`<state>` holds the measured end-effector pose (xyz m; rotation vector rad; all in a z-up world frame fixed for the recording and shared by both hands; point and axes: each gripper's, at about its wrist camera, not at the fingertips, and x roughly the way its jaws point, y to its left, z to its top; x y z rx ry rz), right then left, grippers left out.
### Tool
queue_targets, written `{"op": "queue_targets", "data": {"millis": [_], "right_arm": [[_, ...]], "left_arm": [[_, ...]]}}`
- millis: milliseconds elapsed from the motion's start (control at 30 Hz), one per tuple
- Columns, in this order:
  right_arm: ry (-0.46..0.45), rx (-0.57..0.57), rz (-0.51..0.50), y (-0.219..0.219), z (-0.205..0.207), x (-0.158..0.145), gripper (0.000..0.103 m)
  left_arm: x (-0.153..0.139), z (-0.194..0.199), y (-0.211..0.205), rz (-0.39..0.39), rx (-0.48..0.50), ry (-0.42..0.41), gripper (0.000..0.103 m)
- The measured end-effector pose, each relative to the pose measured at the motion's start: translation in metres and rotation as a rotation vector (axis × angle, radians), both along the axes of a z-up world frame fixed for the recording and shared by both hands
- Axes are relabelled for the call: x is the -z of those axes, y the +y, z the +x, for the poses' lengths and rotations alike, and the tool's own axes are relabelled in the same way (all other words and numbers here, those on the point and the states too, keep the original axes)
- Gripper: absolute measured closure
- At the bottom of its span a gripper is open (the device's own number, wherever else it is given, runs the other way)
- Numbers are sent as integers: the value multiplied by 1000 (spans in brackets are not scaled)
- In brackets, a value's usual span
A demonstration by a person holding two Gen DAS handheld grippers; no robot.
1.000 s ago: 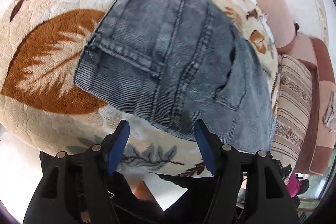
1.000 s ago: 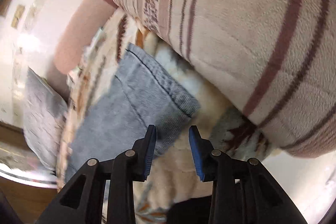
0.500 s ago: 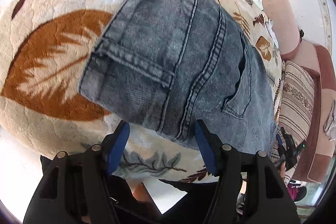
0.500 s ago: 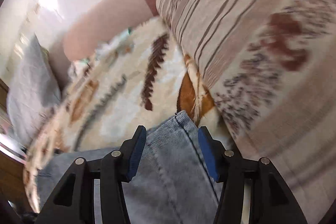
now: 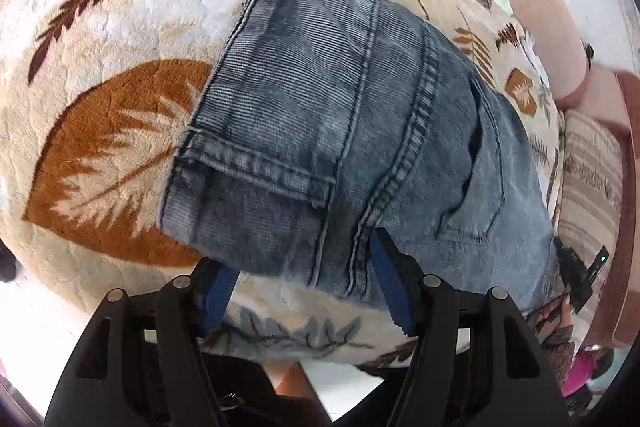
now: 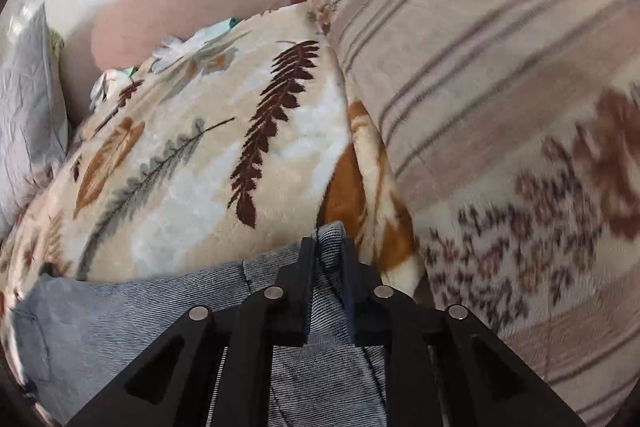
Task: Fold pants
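1. The step in hand looks like taking hold of the jeans (image 5: 360, 131) at two points before lifting them over into a fold. To do it well, I would have both grips firm on the cloth edge and not on the leaf-print blanket (image 5: 120, 39) beneath, since plush pile could be pinched up with the denim.

2. The right gripper (image 6: 326, 247) has its jaws closing, with a ridge of denim, a hemmed corner, standing up between them (the pads look pressed on it already). Taking all layers of that corner would keep the fold from opening as it travels.

3. The left gripper (image 5: 304, 291) has its jaws open. The near edge of the jeans, by the double-stitched seam, lies between them: the right-hand pad overlaps the seam, while the left-hand one sits partly tucked under the cloth's lower edge. Nothing is clamped here yet; closing squarely across the seam would give the thickest, least slippery bite.

4. The jeans lie spread on the blanket on the bed, running away from the left jaws toward a back pocket (image 5: 476, 187) beyond and to their right. In the right wrist view the denim trails back under the jaws and off to their left, with a striped cushion (image 6: 500, 67) just to their right, so the lift should clear it.
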<state>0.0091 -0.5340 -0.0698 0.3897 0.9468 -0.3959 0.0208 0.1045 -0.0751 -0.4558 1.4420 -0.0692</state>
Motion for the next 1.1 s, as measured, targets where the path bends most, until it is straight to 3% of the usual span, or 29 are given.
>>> {"op": "queue_targets", "data": {"millis": [100,267,400,500,633,900,1100], "right_arm": [[-114,27,72,-7,-32,-18,84],[-155,-18,20,-4,-69,-48,83],[-160,-3,2,-1,-93,-59,64],[-163,4,14,2,-110,-60,58],[-163,16,17,7,-132,-57,42],[-147,1,31,14,-155,-47,39],[-174,-3,158,17,-178,-30,39]], "left_arm": [[-12,-10,1,-29,62,-2,40],[-57,-21,-17,-2,176,-121,40],[-87,-8,-54,32,273,-198,38],[-99,7,-90,62,360,-209,38],[-103,20,-154,110,493,-221,35],[-92,24,-276,183,711,-206,35],[-81,28,-355,203,821,-175,35]]}}
